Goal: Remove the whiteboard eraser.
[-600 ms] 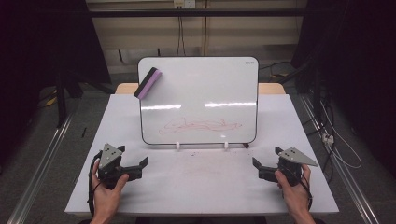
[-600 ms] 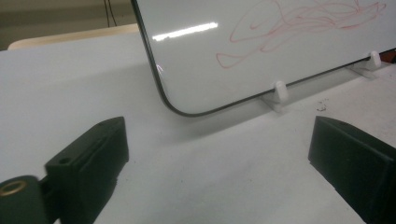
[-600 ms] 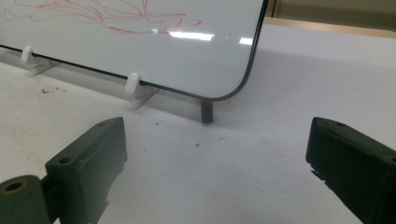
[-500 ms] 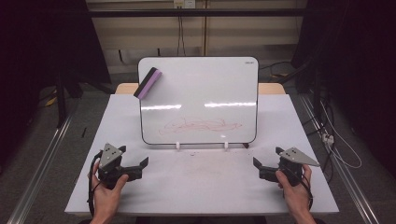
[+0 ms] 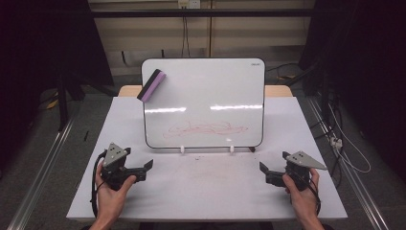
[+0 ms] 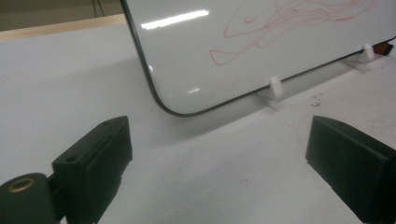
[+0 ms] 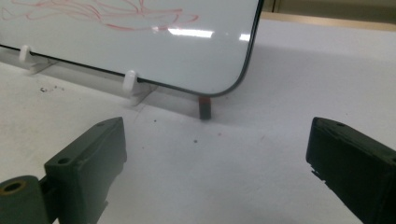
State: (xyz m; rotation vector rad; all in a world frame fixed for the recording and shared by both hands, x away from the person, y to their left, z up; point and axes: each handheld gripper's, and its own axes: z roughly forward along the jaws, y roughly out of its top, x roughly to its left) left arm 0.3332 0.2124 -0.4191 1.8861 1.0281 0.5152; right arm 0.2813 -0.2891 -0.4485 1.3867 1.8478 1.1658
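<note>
Both hand-held grippers (image 5: 146, 168) (image 5: 265, 171) released; purple eraser (image 5: 152, 86) on whiteboard (image 5: 206, 86), high view.

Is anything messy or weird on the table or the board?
A little. The whiteboard carries a red scribble near its bottom, the eraser sticks tilted over its top-left corner, and reddish smudges and dark specks mark the table before it. Nothing looks broken.

Both grippers are black, the left gripper (image 5: 145, 167) and right gripper (image 5: 266, 171) each topped by a grey three-cornered plate; a black cable trails from each.
</note>
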